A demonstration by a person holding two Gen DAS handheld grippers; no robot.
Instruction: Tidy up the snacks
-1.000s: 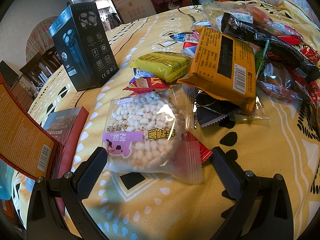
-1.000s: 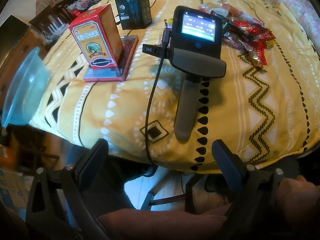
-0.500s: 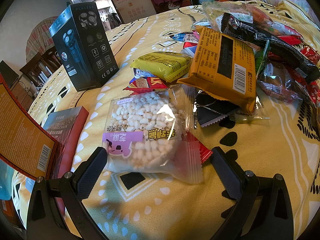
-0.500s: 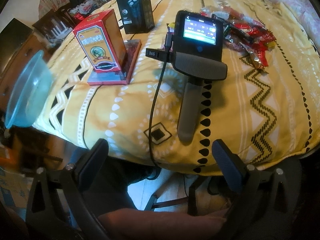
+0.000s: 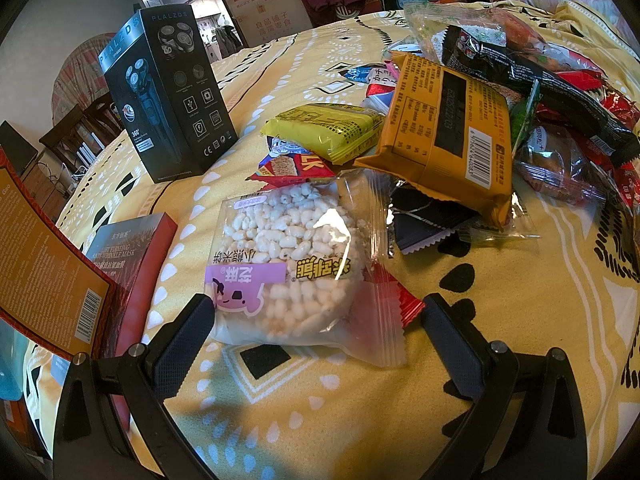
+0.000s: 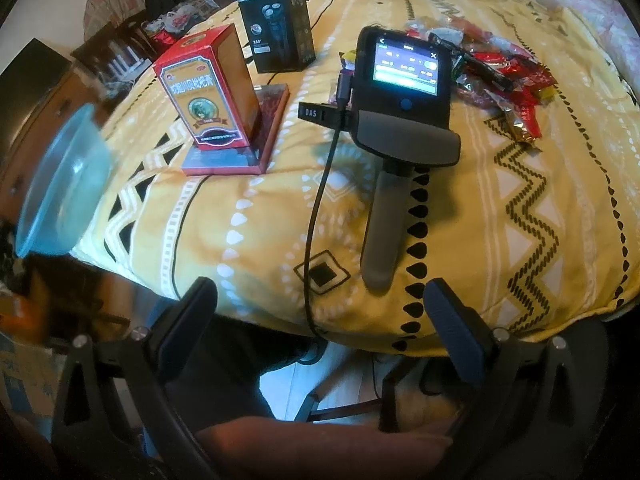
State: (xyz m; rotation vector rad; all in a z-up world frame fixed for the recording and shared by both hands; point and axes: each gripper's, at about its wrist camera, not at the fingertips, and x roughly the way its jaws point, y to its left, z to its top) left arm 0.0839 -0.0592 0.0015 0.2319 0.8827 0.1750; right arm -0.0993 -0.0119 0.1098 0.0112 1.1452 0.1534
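Left gripper (image 5: 316, 320), jaws spread wide and grasping nothing, lies low on the yellow patterned cloth (image 5: 520, 320). A clear puffed-rice packet (image 5: 292, 264) sits between its fingers, the left fingertip touching the packet's near-left corner. Just beyond lie a yellow packet (image 5: 324, 130) and an orange packet (image 5: 448, 136), at the left edge of a snack heap (image 5: 560, 92) stretching far right. A black shaver box (image 5: 168, 92) stands far left. Right gripper (image 6: 320, 312), also released and empty, hangs off the cloth's near edge, facing a grey-handled device (image 6: 400, 120) and a red box (image 6: 208, 88).
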